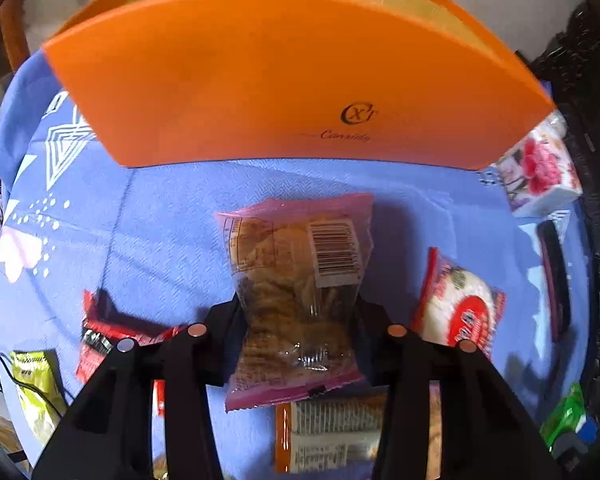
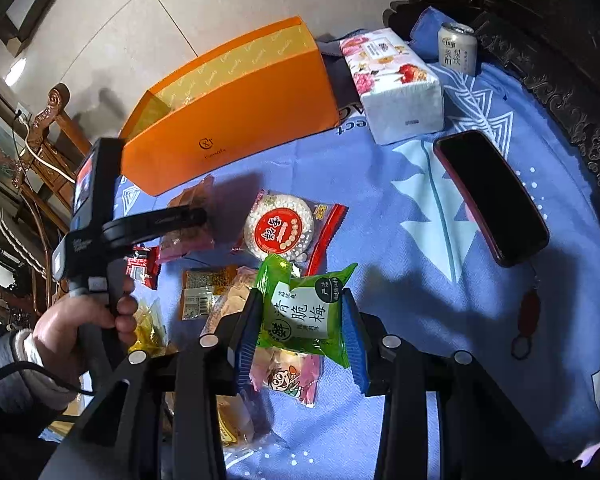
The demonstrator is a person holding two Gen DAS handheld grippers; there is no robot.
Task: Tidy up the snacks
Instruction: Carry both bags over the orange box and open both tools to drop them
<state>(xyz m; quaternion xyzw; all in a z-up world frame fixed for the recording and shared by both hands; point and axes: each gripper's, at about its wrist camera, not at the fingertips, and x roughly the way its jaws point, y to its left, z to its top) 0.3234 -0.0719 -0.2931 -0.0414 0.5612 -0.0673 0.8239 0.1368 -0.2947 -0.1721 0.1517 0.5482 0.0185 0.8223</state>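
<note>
Both fingers grip packets: left a pink packet (image 1: 296, 304), right a green packet (image 2: 306, 312).

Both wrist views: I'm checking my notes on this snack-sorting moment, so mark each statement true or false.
1. The left claw grips a pink-edged clear snack packet. True.
2. The right claw is empty. False: it is shut on a green plum packet.
3. The orange box is open at the top. True.
4. The phone lies inside the orange box. False: it lies on the blue cloth.
5. A drink can stands behind the tissue pack. True.
</note>
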